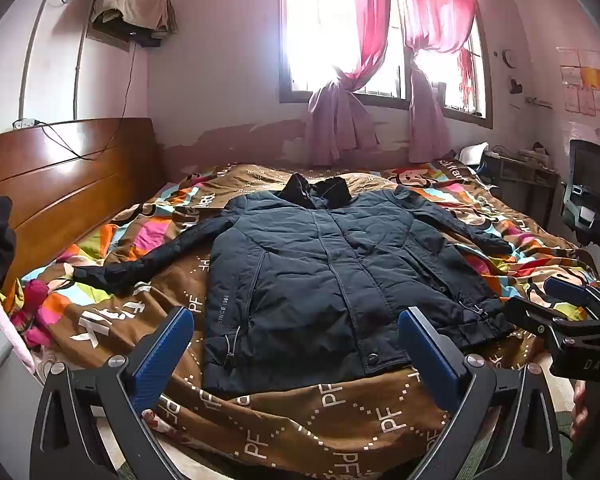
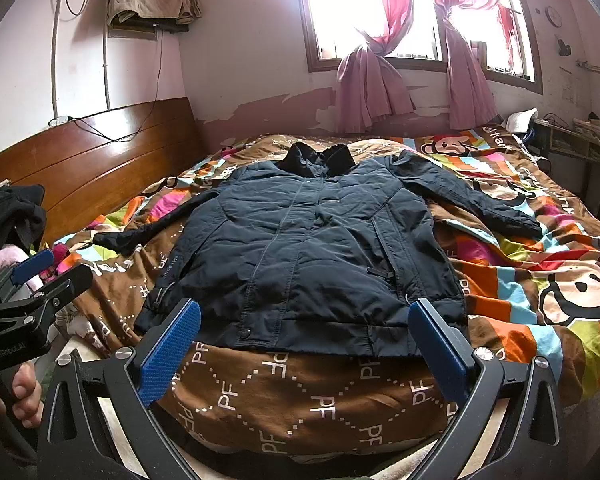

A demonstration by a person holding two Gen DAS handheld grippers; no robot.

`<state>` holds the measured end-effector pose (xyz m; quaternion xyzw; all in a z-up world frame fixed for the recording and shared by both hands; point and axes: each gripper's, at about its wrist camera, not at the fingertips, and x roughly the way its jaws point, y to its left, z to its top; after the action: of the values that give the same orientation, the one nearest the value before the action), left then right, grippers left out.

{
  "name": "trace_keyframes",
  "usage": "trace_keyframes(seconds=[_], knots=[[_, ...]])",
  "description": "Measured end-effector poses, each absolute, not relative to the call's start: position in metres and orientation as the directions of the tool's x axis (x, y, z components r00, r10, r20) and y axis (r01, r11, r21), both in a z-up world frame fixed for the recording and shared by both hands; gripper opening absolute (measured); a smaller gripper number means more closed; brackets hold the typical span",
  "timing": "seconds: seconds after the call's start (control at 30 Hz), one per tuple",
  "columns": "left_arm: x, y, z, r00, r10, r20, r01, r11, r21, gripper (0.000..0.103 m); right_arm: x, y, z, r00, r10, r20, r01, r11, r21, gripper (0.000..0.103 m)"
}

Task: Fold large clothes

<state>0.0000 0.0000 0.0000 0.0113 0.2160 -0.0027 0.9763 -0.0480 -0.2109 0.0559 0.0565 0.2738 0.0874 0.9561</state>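
Note:
A dark navy padded jacket (image 1: pixel 324 276) lies flat and front-up on the bed, collar toward the window, hem toward me, both sleeves spread outward. It also shows in the right wrist view (image 2: pixel 312 256). My left gripper (image 1: pixel 296 320) is open and empty, held above the bed's near edge before the jacket's hem. My right gripper (image 2: pixel 304 312) is open and empty, also just short of the hem. The right gripper also shows at the right edge of the left wrist view (image 1: pixel 572 304). The left gripper also shows at the left edge of the right wrist view (image 2: pixel 40 276).
The bed has a brown patterned quilt (image 1: pixel 340 408) with cartoon monkeys (image 2: pixel 580 288). A wooden headboard (image 1: pixel 60 176) stands at left. Dark and pink clothes (image 2: pixel 12 216) are piled at the left. A window with pink curtains (image 1: pixel 360 80) is behind; a desk and chair (image 1: pixel 588 200) at right.

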Motion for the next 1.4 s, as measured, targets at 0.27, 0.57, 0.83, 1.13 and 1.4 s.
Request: trace_keyframes(seconds=[0.27, 0.57, 0.83, 1.13, 1.4], knots=[[0.0001, -0.0009, 0.0005, 0.907, 0.001, -0.422, 0.009, 1.000, 0.021, 0.103, -0.0480, -0.2109, 0.0555, 0.834, 0.199, -0.515, -0.138, 0.978, 0.155, 0.102], [0.0000, -0.0005, 0.0003, 0.907, 0.001, -0.421, 0.009, 1.000, 0.022, 0.103, -0.0481, -0.2109, 0.0558, 0.834, 0.199, -0.514, -0.137, 0.978, 0.157, 0.102], [-0.0001, -0.0001, 0.0004, 0.907, 0.001, -0.422, 0.009, 1.000, 0.022, 0.103, -0.0478, -0.2107, 0.0551, 0.833, 0.198, -0.517, -0.136, 0.978, 0.156, 0.102], [-0.0001, 0.0000, 0.0001, 0.907, 0.001, -0.421, 0.009, 1.000, 0.022, 0.103, -0.0480, -0.2106, 0.0552, 0.834, 0.198, -0.516, -0.136, 0.978, 0.157, 0.102], [0.0014, 0.0009, -0.0009, 0.901, 0.006, -0.434, 0.006, 1.000, 0.025, 0.103, -0.0467, -0.2102, 0.0547, 0.831, 0.200, -0.520, -0.137, 0.978, 0.158, 0.102]])
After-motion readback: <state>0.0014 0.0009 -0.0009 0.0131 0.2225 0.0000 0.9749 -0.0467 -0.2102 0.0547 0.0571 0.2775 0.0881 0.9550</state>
